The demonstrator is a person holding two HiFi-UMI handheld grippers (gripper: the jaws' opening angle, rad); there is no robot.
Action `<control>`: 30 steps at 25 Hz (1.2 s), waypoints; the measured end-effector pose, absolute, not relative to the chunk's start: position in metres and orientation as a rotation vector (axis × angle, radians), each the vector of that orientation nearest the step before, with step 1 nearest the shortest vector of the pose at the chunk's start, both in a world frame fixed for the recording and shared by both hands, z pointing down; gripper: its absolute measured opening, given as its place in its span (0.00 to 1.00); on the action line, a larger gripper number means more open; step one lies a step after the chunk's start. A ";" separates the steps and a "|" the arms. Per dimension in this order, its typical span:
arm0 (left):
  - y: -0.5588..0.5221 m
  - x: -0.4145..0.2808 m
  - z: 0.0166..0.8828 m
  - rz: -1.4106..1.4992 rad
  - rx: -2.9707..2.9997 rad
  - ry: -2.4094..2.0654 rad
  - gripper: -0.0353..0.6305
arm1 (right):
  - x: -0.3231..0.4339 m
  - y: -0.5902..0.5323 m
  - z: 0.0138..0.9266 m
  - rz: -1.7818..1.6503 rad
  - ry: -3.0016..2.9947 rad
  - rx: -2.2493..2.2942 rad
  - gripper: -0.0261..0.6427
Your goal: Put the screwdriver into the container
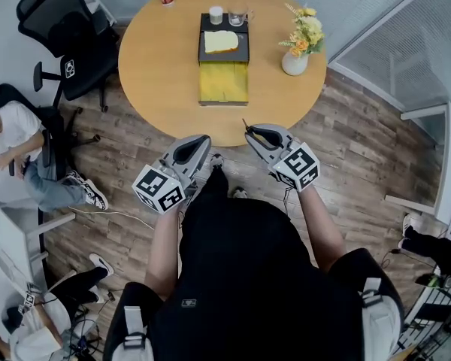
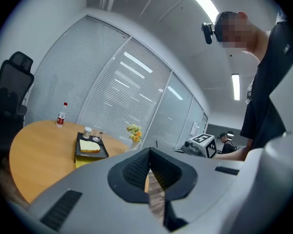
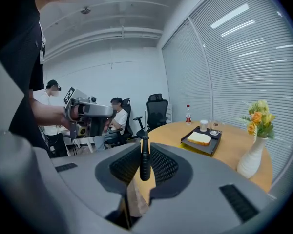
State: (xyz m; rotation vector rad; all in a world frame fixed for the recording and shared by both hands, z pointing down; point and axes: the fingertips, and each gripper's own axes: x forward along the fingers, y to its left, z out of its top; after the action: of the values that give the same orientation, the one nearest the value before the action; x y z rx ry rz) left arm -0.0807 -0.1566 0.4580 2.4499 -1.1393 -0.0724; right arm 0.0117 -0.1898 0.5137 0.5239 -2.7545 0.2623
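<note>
pinched the screwdriver (image 3: 144, 165) in the right gripper (image 3: 145, 152), well apart from the yellow container (image 1: 224, 83) on the counter (image 1: 158, 74). pressed the left gripper (image 2: 149, 172) together on nothing. could have dropped it from a loose pinch, or bumped the black tray (image 1: 244, 47).

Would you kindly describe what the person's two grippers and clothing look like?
The left gripper and right gripper are both grey, wedge-shaped shells, with black ribbed pads lining the jaws. Each carries a white cube printed with black square markers. The person wears a black top.
</note>
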 end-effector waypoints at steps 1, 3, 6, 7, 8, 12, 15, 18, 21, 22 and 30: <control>-0.162 -0.084 0.458 -0.072 2.452 -1.134 0.06 | 0.008 -0.195 0.515 0.264 -2.752 0.526 0.12; -0.172 -0.091 0.459 -0.070 2.455 -1.123 0.06 | 0.000 -0.204 0.515 0.266 -2.748 0.531 0.12; -0.186 -0.101 0.461 -0.057 2.458 -1.102 0.06 | -0.012 -0.215 0.514 0.266 -2.747 0.538 0.12; -0.192 -0.103 0.462 -0.056 2.458 -1.094 0.06 | -0.014 -0.219 0.514 0.268 -2.744 0.540 0.12; -0.199 -0.105 0.463 -0.056 2.458 -1.086 0.06 | -0.016 -0.223 0.516 0.271 -2.738 0.543 0.12; -0.223 -0.113 0.469 -0.060 2.462 -1.043 0.06 | -0.023 -0.241 0.526 0.297 -2.711 0.574 0.12; -0.237 -0.118 0.473 -0.058 2.467 -1.006 0.06 | -0.028 -0.252 0.531 0.311 -2.693 0.600 0.12; -0.247 -0.124 0.478 -0.057 2.470 -0.974 0.06 | -0.036 -0.261 0.536 0.317 -2.676 0.615 0.12; -0.257 -0.133 0.481 -0.050 2.478 -0.949 0.06 | -0.047 -0.269 0.538 0.317 -2.671 0.623 0.12; -0.260 -0.136 0.483 -0.047 2.480 -0.945 0.06 | -0.052 -0.271 0.538 0.317 -2.672 0.625 0.12; -0.285 -0.146 0.491 -0.011 2.500 -0.892 0.06 | -0.074 -0.289 0.545 0.302 -2.664 0.635 0.12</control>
State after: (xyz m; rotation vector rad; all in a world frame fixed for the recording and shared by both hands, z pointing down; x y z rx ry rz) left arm -0.1462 -0.2851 0.4915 2.5000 -0.8917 -0.0106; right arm -0.0737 -0.2892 0.5450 0.6352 -2.6637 0.3025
